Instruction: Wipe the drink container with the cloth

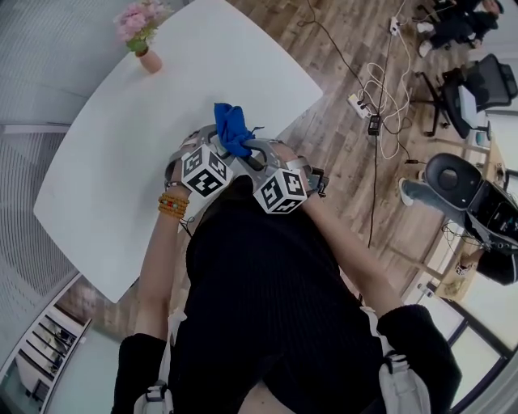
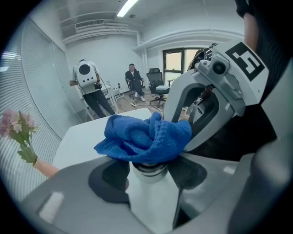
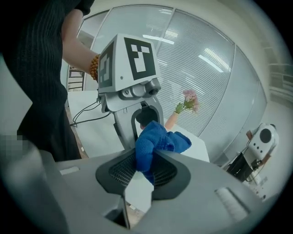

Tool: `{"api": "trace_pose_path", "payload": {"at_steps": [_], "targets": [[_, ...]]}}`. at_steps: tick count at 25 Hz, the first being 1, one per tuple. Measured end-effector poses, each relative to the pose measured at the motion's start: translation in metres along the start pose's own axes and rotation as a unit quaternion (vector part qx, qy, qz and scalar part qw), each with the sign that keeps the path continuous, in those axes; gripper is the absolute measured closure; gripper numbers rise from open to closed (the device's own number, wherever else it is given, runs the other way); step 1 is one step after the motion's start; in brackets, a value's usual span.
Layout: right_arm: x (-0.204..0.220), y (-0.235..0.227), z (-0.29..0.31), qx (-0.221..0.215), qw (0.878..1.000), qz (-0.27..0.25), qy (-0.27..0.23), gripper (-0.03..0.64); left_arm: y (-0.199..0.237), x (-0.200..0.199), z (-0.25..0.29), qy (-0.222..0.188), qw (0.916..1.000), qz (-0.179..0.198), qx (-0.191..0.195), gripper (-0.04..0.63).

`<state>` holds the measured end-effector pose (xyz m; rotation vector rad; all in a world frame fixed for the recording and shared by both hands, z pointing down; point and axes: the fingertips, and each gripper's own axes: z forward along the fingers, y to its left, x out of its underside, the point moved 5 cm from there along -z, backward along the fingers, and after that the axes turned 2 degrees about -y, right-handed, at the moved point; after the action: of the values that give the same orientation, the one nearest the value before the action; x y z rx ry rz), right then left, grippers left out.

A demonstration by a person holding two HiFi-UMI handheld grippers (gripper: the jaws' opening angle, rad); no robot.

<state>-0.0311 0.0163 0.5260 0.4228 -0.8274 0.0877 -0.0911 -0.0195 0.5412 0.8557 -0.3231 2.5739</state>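
While the left tool (image 2: 149, 176) is pressed on a white drink container (image 2: 153, 201) with a dark ring at its neck, the right tool (image 3: 147, 171) pinches a blue cloth (image 2: 144, 137), bunched over the container's top. Both are over the near edge of the white surface (image 1: 113, 170). Far on it, a pink vase (image 1: 150, 61) holds pink flowers (image 1: 139, 22).

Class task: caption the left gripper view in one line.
Left gripper grips the white drink container; right gripper holds blue cloth over its neck.
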Motion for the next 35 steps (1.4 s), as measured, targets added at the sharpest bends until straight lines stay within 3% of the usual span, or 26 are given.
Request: {"api": "trace_pose_path", "payload": {"at_steps": [16,35], "targets": [[0.001,0.005,-0.003,0.046,0.994,0.095,0.022,0.515,-0.008,-0.001,0.0,0.004,0.9996,0.002,-0.029,0.32],[0.021,0.009,-0.003,0.055,0.985,0.155,0.043,0.515,-0.013,0.001,0.001,-0.006,0.9987,-0.025,-0.044,0.327]]}}
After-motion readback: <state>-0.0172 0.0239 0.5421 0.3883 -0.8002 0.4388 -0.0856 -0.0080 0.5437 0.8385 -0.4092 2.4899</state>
